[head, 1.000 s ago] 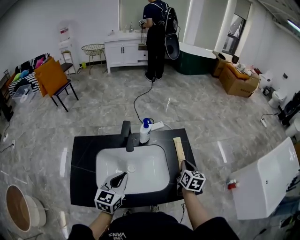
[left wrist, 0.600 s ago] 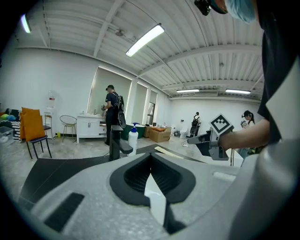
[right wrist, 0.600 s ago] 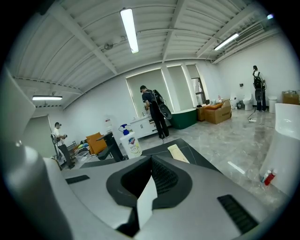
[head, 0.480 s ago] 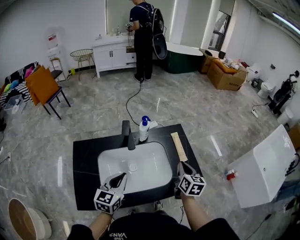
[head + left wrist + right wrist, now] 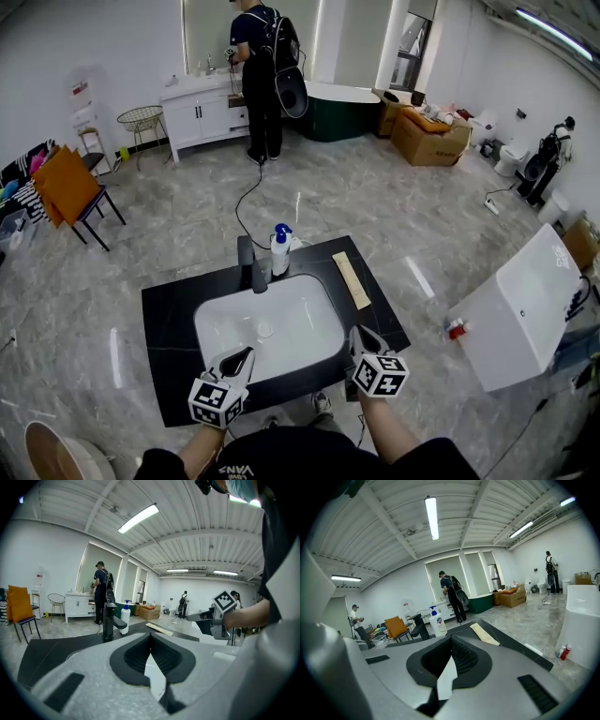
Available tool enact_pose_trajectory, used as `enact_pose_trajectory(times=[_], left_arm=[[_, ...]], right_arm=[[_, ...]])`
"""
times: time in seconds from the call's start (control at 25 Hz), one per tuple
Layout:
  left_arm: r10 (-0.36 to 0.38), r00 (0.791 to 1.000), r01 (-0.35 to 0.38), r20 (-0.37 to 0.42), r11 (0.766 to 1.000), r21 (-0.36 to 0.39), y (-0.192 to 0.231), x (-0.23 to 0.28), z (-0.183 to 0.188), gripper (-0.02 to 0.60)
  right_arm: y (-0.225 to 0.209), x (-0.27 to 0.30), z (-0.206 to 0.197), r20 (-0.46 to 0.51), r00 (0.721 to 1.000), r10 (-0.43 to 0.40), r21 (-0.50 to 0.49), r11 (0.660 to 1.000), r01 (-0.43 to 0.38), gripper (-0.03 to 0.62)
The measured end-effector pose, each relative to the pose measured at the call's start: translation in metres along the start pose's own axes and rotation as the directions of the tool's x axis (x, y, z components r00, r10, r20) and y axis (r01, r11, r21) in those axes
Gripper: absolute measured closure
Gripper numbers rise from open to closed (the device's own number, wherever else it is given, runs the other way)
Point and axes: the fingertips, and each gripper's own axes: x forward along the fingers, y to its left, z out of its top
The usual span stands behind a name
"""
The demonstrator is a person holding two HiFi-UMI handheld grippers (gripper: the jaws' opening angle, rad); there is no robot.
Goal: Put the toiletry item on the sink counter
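Note:
A black sink counter (image 5: 169,337) holds a white basin (image 5: 281,323) with a black faucet (image 5: 249,264) behind it. A white pump bottle with a blue top (image 5: 279,251) stands next to the faucet. A long beige box (image 5: 352,279) lies flat on the counter's right side. My left gripper (image 5: 244,353) is shut and empty over the basin's near rim. My right gripper (image 5: 357,331) is shut and empty at the near right of the counter, a little short of the box. The left gripper view shows its shut gripper (image 5: 151,634), faucet (image 5: 108,620), bottle (image 5: 125,617) and box (image 5: 159,628). The right gripper view shows its shut gripper (image 5: 451,640), bottle (image 5: 437,622) and box (image 5: 484,633).
A white tank-like fixture (image 5: 525,314) stands on the floor at the right. A person with a backpack (image 5: 258,56) stands at a white vanity far back. An orange chair (image 5: 66,187), cardboard boxes (image 5: 427,136) and a floor cable (image 5: 246,202) lie beyond the counter.
My right gripper has drawn back from the near end of the beige box and risen a little. The left gripper has shifted slightly. The head view has swung, so the room has slid left.

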Motion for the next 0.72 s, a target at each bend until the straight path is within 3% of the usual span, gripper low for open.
enact_pose_trajectory(times=[0.72], left_arm=[[-0.111, 0.994, 0.112, -0.020, 0.993, 0.036, -0.012, -0.018, -0.013, 0.572]], right_arm=[[0.025, -0.047, -0.030, 0.024, 0.998, -0.056, 0.031, 0.998, 0.055, 0.595]])
